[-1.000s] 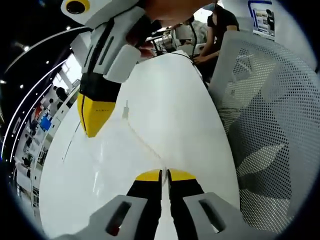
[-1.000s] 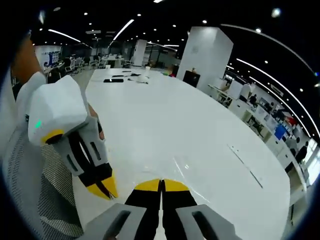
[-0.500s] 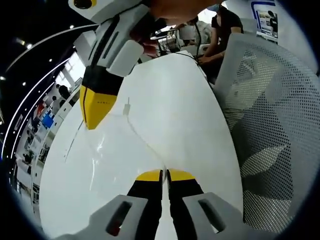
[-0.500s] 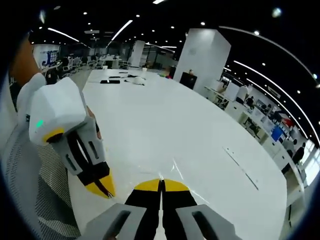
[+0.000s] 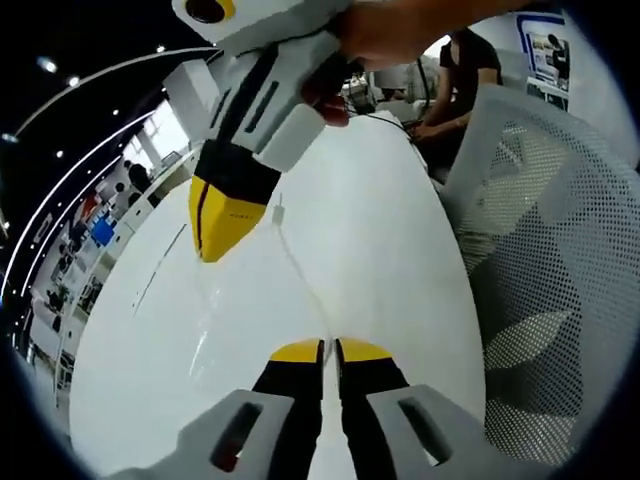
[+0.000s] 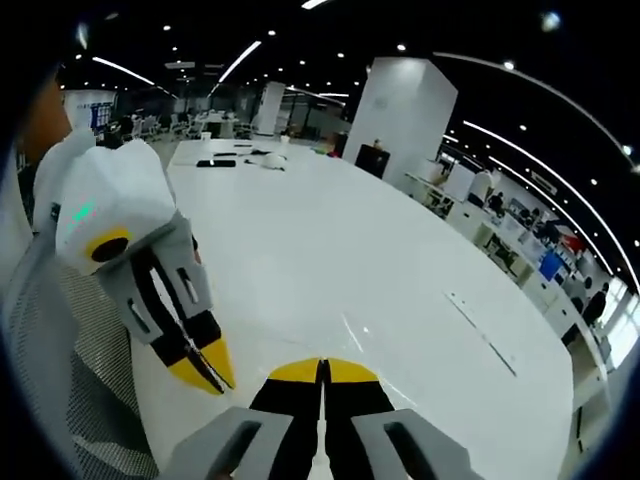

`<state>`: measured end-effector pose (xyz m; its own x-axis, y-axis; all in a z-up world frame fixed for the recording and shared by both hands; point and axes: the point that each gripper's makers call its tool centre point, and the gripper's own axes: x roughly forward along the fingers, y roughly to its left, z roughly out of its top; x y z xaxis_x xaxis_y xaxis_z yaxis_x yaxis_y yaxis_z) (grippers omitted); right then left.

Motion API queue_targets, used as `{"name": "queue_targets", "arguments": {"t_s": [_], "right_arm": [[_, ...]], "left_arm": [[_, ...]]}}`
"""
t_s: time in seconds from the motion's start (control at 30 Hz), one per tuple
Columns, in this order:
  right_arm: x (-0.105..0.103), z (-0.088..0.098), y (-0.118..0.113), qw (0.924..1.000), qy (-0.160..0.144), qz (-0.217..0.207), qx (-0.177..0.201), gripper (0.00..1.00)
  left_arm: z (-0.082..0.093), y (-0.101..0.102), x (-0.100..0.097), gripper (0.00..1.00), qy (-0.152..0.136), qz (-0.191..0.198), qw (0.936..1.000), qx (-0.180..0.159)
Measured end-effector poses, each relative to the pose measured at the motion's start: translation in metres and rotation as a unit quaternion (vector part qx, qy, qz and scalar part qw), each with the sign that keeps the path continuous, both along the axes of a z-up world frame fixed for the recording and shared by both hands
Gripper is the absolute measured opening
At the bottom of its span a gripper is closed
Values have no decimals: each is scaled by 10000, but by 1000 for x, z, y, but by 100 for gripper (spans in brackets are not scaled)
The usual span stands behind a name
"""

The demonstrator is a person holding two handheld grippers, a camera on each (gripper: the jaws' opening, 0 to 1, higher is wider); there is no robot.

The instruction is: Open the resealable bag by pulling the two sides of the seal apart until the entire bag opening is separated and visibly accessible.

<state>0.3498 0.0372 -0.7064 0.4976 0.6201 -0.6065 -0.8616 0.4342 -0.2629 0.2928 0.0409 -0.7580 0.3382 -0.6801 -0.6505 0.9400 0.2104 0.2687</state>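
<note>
A clear resealable bag (image 5: 215,330) hangs stretched between the two grippers above a white table (image 5: 380,230). Its seal shows as a thin line (image 5: 300,275) running from a small white tab (image 5: 278,212) down to my left gripper (image 5: 330,350), which is shut on the bag's edge. My right gripper (image 5: 212,250) comes in from above, its yellow tips shut on the bag's other side. In the right gripper view my right gripper (image 6: 322,368) is shut on the faintly glinting film (image 6: 352,332), and the left gripper (image 6: 210,378) sits close on its left.
A white mesh chair (image 5: 545,250) stands close beside the table's edge. A person (image 5: 462,70) sits at the table's far end. Small dark items (image 6: 228,160) lie far along the long table (image 6: 400,250). A white pillar (image 6: 412,105) rises behind.
In the left gripper view the right gripper has drifted right and nearer, and the seal line between the grippers has shortened. Both grippers stay shut on the bag.
</note>
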Motion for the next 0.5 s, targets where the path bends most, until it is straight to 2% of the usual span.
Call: {"name": "queue_targets", "arguments": {"t_s": [0.27,0.5], "right_arm": [[-4,-14,-4,9998,97,107,-151,0],[-3,-26,-9,9981,-161,396,-452,0]], "left_arm": [[0,6,2,12,-38,154,9999,28],[11,17,-2,11,-62,377,9992,-136]]}}
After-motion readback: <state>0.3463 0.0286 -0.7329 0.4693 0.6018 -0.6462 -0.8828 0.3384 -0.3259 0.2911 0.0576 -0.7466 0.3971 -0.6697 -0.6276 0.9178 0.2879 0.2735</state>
